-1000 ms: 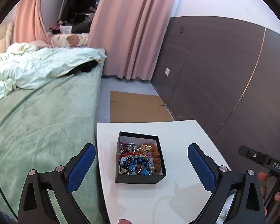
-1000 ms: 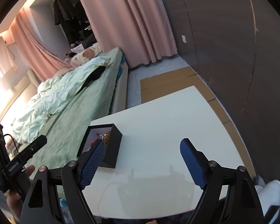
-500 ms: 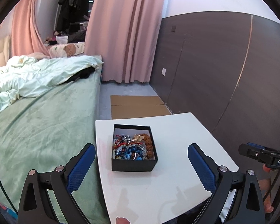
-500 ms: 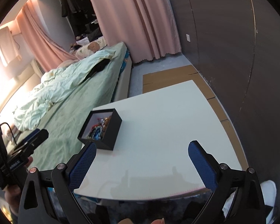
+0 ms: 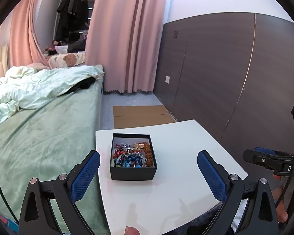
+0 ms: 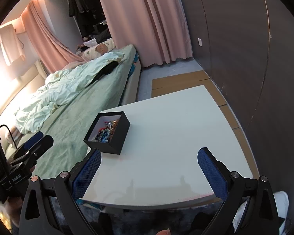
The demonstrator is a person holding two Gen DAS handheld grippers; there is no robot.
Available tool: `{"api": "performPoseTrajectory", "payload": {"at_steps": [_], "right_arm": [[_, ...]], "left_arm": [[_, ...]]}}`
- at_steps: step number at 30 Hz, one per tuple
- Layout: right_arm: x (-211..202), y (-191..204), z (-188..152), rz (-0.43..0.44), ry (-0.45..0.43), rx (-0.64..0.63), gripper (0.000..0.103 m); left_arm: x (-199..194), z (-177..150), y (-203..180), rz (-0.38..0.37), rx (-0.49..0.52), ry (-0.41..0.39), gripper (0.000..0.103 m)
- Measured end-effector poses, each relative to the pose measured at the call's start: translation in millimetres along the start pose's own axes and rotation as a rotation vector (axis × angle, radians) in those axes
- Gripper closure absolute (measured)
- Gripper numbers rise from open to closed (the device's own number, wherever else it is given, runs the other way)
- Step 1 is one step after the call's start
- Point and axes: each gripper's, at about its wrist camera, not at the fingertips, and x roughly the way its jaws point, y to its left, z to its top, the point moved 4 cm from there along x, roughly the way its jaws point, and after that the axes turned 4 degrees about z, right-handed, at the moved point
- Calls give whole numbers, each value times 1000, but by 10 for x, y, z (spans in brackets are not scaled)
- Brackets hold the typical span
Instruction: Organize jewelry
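Observation:
A black open box (image 5: 132,168) sits on the left part of a white table (image 5: 178,143). It holds a tangle of jewelry (image 5: 133,155): blue, red and brown beads and metal pieces. My left gripper (image 5: 148,167) is open and empty, held above the table's near edge behind the box. The box also shows in the right wrist view (image 6: 117,137) at the table's (image 6: 176,127) left side. My right gripper (image 6: 149,167) is open and empty over the near edge, to the right of the box.
A bed with a green cover (image 5: 39,137) and a rumpled pale duvet (image 5: 39,86) runs along the table's left side. A dark panelled wall (image 5: 225,78) stands to the right. Cardboard (image 5: 141,115) lies on the floor beyond the table, pink curtains (image 5: 125,39) behind.
Both grippers have pulled back and risen from the table, so the box looks farther away in both views. Both stayed open and empty.

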Motion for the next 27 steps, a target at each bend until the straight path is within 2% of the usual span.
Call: {"api": "performPoseTrajectory", "payload": {"at_steps": [17, 27], "right_arm": [[14, 133, 13, -23, -9, -63, 4], [1, 101, 25, -9, -8, -40, 4]], "left_arm": [[7, 41, 12, 9, 12, -24, 3], [13, 48, 7, 8, 21, -20, 3]]}}
